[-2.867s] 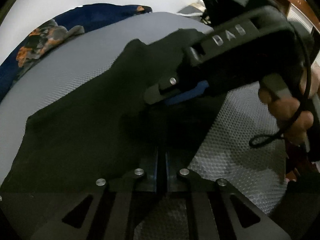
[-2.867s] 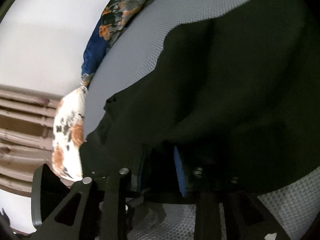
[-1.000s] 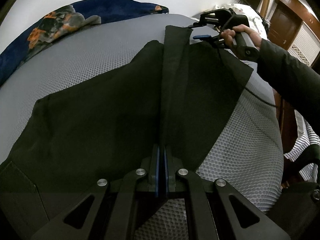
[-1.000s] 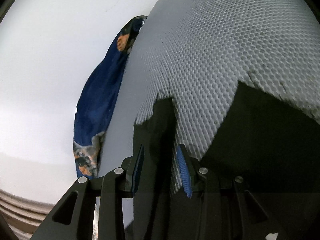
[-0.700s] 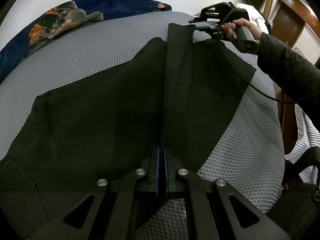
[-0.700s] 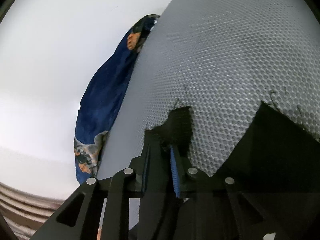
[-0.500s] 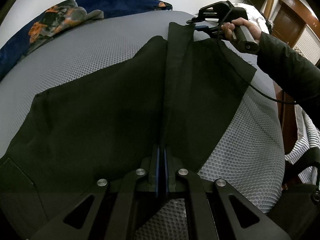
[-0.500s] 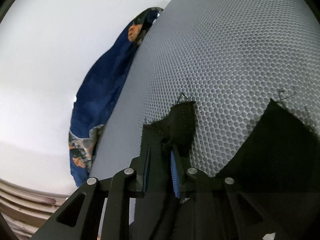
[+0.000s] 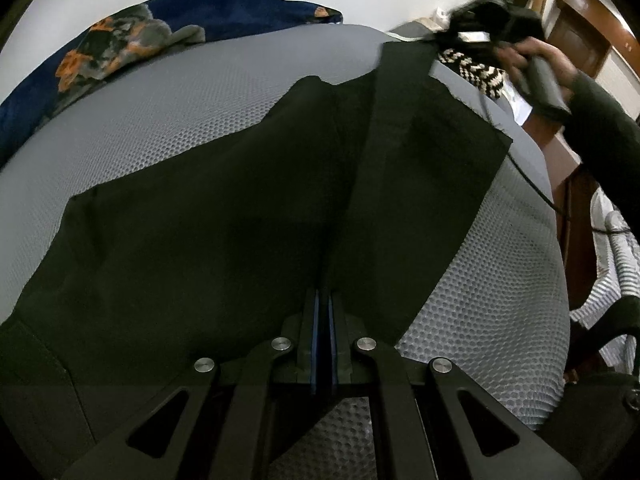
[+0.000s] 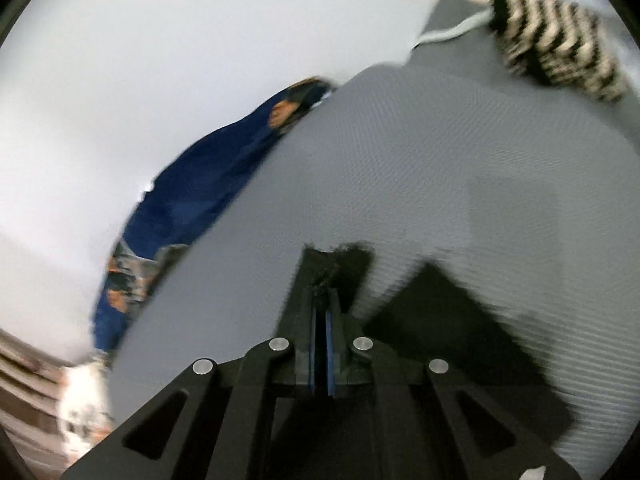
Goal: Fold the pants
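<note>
Here the black pants (image 9: 224, 216) lie spread over a grey mesh-covered mattress (image 9: 168, 112), with one long strip of fabric drawn taut from the near edge to the far end. The left gripper (image 9: 321, 316) is pressed together on the near end of that strip, its blue pads (image 9: 315, 320) clamping the cloth low against the mattress. The right gripper (image 10: 321, 312) is pinching the frayed far end of the same strip, and its jaws have just been closing on it; the cloth sticks up between them in the right wrist view. In the left wrist view a hand (image 9: 524, 54) holds that gripper raised above the far edge of the mattress, near a striped cloth (image 9: 476, 70).

The fabric looks thin, soft and light, so it should sag and slide wherever it is not held, and it probably drags a little on the textured cover. A hem or a seam looks like the safest place to hold, since a doubled edge gives the pads more to bite on. Both ends held, the strip can likely be carried over evenly, though the loose side panels may bunch up.

A blue flowered blanket (image 9: 132, 36) lies along the wall side.
</note>
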Demonstrator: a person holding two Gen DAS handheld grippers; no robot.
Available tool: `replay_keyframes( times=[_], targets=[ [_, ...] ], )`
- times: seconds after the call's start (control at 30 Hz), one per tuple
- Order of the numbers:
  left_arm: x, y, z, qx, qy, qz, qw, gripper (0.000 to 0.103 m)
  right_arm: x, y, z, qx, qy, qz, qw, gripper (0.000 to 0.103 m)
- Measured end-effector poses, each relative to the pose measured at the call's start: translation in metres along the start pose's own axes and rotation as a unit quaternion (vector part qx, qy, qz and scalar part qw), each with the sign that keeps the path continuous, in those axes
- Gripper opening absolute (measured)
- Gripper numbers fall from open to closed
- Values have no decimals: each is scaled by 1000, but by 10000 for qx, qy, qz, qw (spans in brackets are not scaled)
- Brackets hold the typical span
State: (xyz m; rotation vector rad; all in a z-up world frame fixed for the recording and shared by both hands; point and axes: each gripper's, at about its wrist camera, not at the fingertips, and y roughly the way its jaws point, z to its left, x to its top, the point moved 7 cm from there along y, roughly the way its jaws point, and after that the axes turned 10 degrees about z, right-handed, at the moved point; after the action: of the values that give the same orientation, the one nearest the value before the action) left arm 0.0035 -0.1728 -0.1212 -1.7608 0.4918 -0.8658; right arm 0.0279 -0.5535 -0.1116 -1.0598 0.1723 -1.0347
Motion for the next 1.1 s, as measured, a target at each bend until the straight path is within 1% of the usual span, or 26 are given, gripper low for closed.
replay_keyframes(
  times=[0.1,0.17,0.3,0.4,0.7,0.87,1.1],
  targets=[
    [-1,0,-9,-38,118,9,9999,5,-23,-21,-35,-463,89,-80,9989,4],
    [-3,2,-15,-35,232,39,9997,5,-42,-30,-68,-731,238,1,9970,4],
    [-8,10,-26,0,449,217,9988,6,-71,-29,-115,-978,591,213,9932,3],
    [-12,13,-30,32,543,327,9980,6,-86,-24,-133,-1069,710,276,9913,3],
    [-16,10,-34,10,737,297,9968,6,-85,-30,-130,-1173,554,102,9915,2],
    [-16,11,-33,-13,816,363,9960,6,-89,-26,-135,-1292,580,140,9898,2],
    [-13,8,-32,-83,830,345,9959,6,-91,-26,-135,-1476,538,117,9875,2]
  ],
)
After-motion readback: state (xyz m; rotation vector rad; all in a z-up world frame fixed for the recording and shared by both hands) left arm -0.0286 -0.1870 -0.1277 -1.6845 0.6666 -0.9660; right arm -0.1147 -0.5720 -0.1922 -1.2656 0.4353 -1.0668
